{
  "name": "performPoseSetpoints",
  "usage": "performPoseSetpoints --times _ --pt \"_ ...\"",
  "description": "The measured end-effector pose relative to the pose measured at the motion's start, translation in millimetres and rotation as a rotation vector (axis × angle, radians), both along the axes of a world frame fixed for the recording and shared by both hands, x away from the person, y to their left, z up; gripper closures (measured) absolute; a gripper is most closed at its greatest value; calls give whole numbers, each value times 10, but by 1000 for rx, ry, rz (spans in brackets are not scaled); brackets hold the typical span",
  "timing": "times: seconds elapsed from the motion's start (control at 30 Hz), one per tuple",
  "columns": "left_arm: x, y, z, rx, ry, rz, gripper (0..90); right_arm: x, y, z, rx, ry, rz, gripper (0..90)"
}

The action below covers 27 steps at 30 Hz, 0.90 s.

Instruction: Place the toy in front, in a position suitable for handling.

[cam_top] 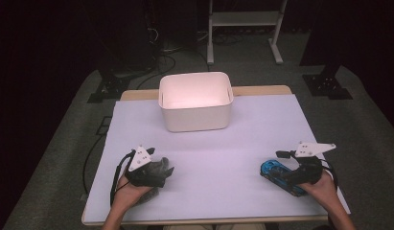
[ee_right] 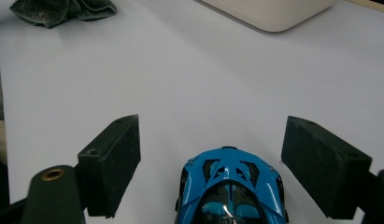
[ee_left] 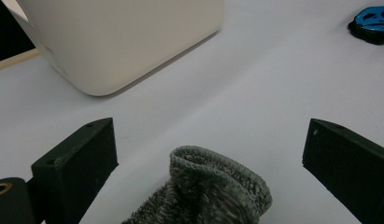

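Both grippers open — left gripper [ee_left: 206,154] astride sock [ee_left: 208,191], right gripper [ee_right: 210,163] astride toy car [ee_right: 231,191], both short of bin [cam_top: 195,101]; shallow bites may slip.

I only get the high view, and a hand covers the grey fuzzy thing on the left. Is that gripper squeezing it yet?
Observer: No. In the left gripper view the left gripper stands wide open, with the grey sock lying loose between its jaws, touched by neither.
Operator: And the blue thing on the right?
Observer: It is a blue toy car. The right gripper is open around it, with a gap on each side.
Operator: Which way does the car point?
Observer: In the right gripper view its rounded end points away from the gripper, out across the white table; I cannot tell nose from tail.
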State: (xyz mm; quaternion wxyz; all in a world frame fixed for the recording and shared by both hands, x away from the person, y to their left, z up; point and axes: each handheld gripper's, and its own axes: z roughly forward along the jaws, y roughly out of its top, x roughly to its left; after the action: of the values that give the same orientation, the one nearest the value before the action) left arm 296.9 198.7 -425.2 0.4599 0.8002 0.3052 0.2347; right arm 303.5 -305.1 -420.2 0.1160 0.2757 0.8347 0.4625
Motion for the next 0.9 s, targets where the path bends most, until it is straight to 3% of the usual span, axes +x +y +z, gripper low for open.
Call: performPoseSetpoints --times 0.43,0.77,0.9 --pt "-13 -14 -7 6 -1 -17 23 26 1 -35 -40 23 -6 154" --pt "-28 -8 -3 8 -4 -23 23 44 -14 -87 -104 40 -21 143" --pt "-33 -26 -9 15 -6 -27 23 59 -36 -150 -157 82 -24 142"
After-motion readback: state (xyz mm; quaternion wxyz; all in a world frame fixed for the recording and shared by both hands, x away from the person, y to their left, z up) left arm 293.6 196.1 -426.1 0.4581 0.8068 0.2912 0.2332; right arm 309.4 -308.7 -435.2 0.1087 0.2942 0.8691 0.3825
